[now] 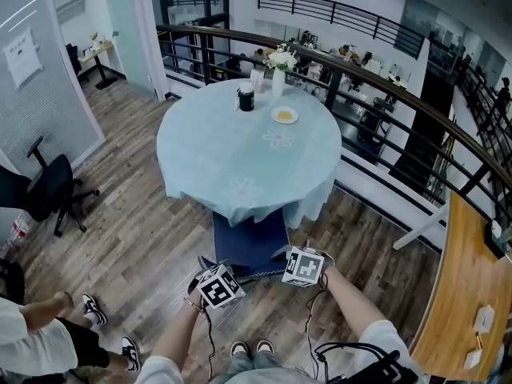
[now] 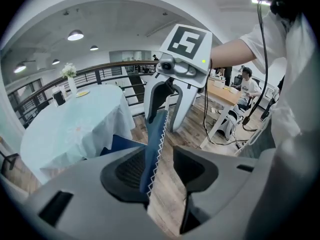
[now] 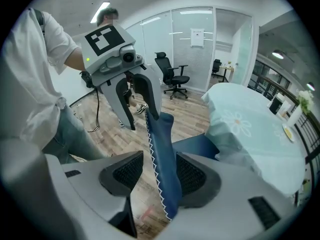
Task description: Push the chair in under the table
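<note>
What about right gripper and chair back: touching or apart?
Touching: right gripper view shows chair back against one pad of the right gripper, gap at the other.

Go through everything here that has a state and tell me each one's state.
Chair: partly under the table, back sticking out.
Left gripper: open, straddling the chair back.
Right gripper: open, straddling the chair back.
Cup: upright on the table.
Vase: upright, holding flowers.

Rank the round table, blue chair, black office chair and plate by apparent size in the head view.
Largest: round table
Next: blue chair and black office chair, about alike; the blue one sits partly under the table
Smallest: plate
</note>
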A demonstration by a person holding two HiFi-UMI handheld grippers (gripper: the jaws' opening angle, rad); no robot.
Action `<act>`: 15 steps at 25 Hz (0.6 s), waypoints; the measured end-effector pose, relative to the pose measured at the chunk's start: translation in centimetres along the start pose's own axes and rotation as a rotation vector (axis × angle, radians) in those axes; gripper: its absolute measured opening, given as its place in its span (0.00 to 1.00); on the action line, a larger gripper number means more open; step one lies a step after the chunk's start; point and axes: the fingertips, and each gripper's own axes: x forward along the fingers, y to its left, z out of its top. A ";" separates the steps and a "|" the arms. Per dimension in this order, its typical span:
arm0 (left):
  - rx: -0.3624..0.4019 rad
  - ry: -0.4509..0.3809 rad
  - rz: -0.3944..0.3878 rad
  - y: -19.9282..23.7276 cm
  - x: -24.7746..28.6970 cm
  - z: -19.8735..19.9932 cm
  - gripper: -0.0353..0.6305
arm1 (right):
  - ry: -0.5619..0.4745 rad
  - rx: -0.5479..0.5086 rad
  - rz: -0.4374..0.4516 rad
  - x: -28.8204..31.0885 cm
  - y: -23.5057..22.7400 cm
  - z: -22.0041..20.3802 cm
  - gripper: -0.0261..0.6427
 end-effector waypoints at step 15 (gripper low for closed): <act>0.004 -0.145 0.113 -3.4 -3.6 3.0 0.19 | -0.068 0.080 -0.171 -2.8 3.2 0.5 0.21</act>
